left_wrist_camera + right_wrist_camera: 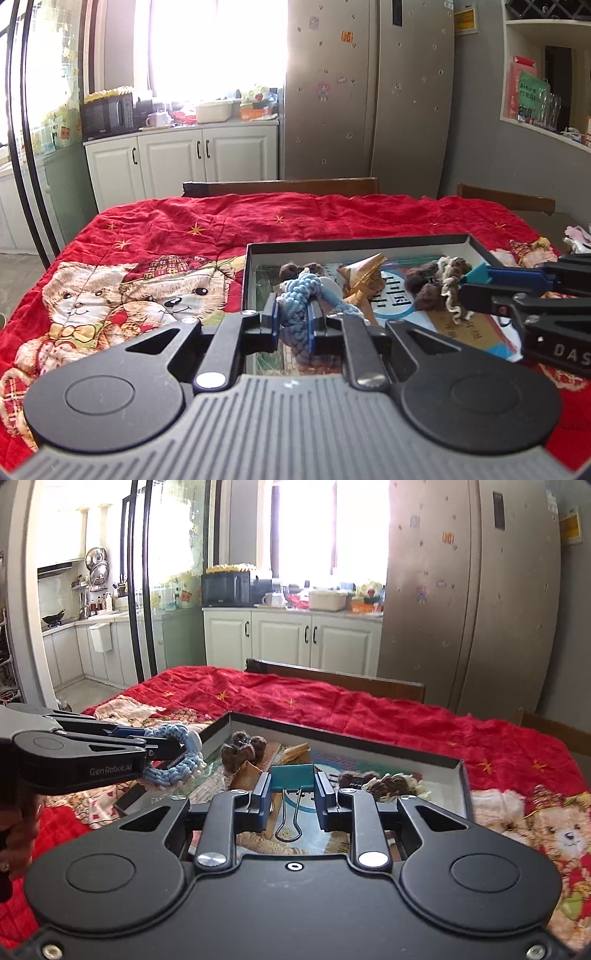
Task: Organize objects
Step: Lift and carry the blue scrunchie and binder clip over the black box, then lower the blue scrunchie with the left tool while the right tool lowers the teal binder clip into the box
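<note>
One shallow dark box [458,766] is shown on a table covered by a red cloth [229,221] printed with teddy bears. One blue knotted rope toy [301,295] and one teal binder clip [291,775] are seen, each held above the box. Inside the box, two brown woolly bundles [243,751] [391,784], one folded gold paper piece [364,275] and printed cards are counted.

The left gripper [294,317] is closed narrowly, its jaws clamped on the rope toy at the box's near left corner. The right gripper [292,799] is set slightly wider, its jaws gripping the clip by its sides, the wire handles hanging toward the camera.

Beyond the table, two wooden chair backs, white cabinets [291,638], one microwave [229,589], a steel refrigerator [369,92] and a bright window are visible.
</note>
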`<action>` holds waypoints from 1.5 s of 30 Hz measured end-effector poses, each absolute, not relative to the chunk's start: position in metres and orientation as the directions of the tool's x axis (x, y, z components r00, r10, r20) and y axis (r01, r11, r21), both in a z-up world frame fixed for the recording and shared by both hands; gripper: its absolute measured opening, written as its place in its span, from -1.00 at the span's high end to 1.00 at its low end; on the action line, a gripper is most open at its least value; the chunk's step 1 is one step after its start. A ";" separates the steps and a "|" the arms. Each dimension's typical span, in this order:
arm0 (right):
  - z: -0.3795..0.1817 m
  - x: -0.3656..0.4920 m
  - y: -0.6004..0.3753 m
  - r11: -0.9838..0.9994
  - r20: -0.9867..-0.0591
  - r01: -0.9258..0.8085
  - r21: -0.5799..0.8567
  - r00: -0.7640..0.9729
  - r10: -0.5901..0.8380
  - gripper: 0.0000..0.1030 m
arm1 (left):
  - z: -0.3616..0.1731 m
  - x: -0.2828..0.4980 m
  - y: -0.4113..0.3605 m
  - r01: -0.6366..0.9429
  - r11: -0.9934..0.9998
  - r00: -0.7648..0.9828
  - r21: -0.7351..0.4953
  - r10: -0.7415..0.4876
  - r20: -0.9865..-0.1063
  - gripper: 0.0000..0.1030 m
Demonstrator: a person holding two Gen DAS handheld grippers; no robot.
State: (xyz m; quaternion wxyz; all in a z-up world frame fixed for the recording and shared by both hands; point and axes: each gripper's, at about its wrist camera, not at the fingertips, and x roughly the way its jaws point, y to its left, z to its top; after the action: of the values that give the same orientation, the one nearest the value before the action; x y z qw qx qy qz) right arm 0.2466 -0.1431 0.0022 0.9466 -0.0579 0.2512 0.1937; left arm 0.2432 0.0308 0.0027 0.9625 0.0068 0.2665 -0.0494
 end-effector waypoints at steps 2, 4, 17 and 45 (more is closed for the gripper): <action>-0.006 0.258 -0.141 0.918 -0.511 -0.395 -0.004 0.790 0.338 0.55 | -0.001 0.250 0.032 0.091 0.996 0.849 -0.018 -0.087 -0.522 0.67; -0.015 0.268 -0.139 0.920 -0.526 -0.391 -0.002 0.783 0.332 0.55 | -0.005 0.256 0.033 0.085 0.996 0.843 -0.028 -0.087 -0.531 0.66; -0.049 0.310 -0.126 0.925 -0.581 -0.379 -0.006 0.754 0.305 0.55 | -0.028 0.284 0.036 0.068 0.997 0.817 -0.036 -0.076 -0.572 0.66; -0.067 0.329 -0.121 0.926 -0.620 -0.378 0.006 0.725 0.300 0.55 | -0.049 0.303 0.030 0.091 0.996 0.779 -0.011 -0.078 -0.622 0.65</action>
State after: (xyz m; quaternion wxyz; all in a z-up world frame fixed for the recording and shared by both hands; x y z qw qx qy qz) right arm 0.3288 -0.1207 -0.0673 0.9269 -0.0605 0.3223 0.1826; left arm 0.3030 0.0297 -0.0491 0.9432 0.0099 0.3291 -0.0447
